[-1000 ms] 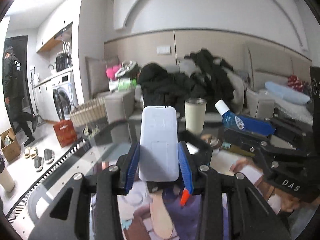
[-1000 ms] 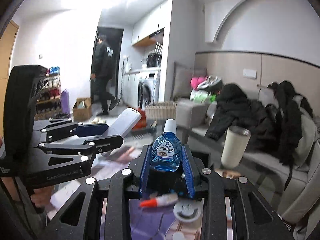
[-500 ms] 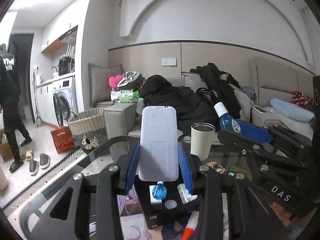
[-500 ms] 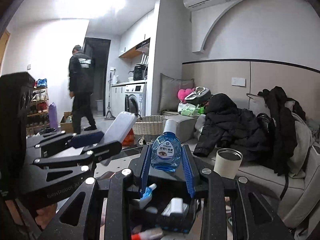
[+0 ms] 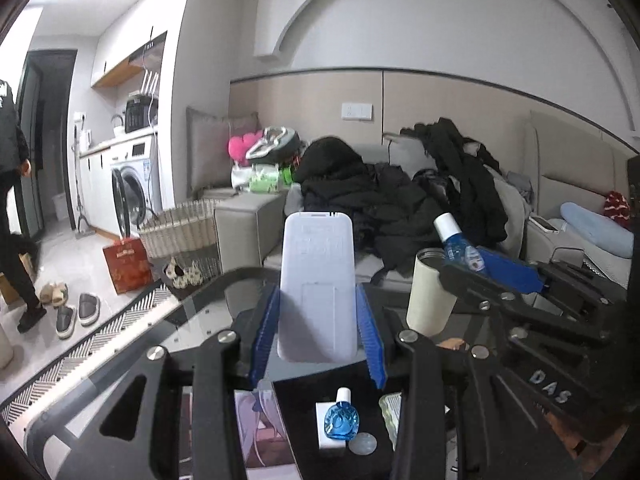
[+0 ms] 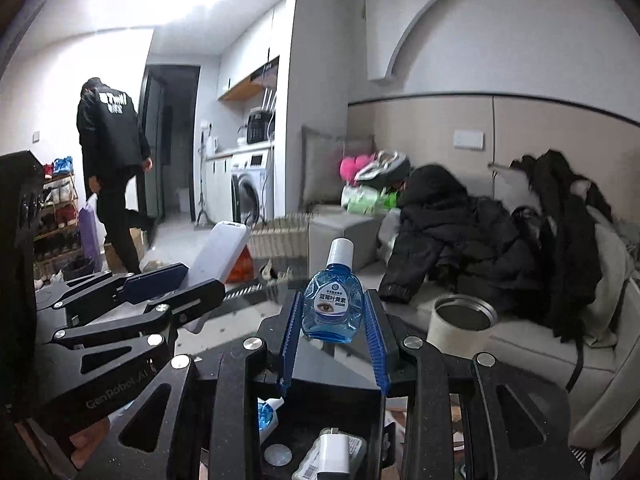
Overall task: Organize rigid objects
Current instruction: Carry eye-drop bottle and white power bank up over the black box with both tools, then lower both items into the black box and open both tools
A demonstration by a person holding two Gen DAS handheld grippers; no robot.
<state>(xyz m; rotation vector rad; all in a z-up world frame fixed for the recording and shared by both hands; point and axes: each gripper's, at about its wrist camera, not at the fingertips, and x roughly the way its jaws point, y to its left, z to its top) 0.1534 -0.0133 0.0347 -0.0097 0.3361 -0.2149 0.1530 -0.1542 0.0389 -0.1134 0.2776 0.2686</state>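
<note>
My left gripper is shut on a white flat remote-like device, held upright above a black box. In that box lie a second blue eye-drop bottle and a coin. My right gripper is shut on a blue eye-drop bottle with a white cap, held upright over the same box, where a white charger lies. Each gripper shows in the other's view: the right one, the left one.
A cream tumbler stands on the glass table, also in the right wrist view. Behind is a sofa piled with black coats. A wicker basket, shoes and a walking person are at left.
Both grippers have risen and moved over the black box with their objects still held. The box contents now show below. The person at left walked further off.
</note>
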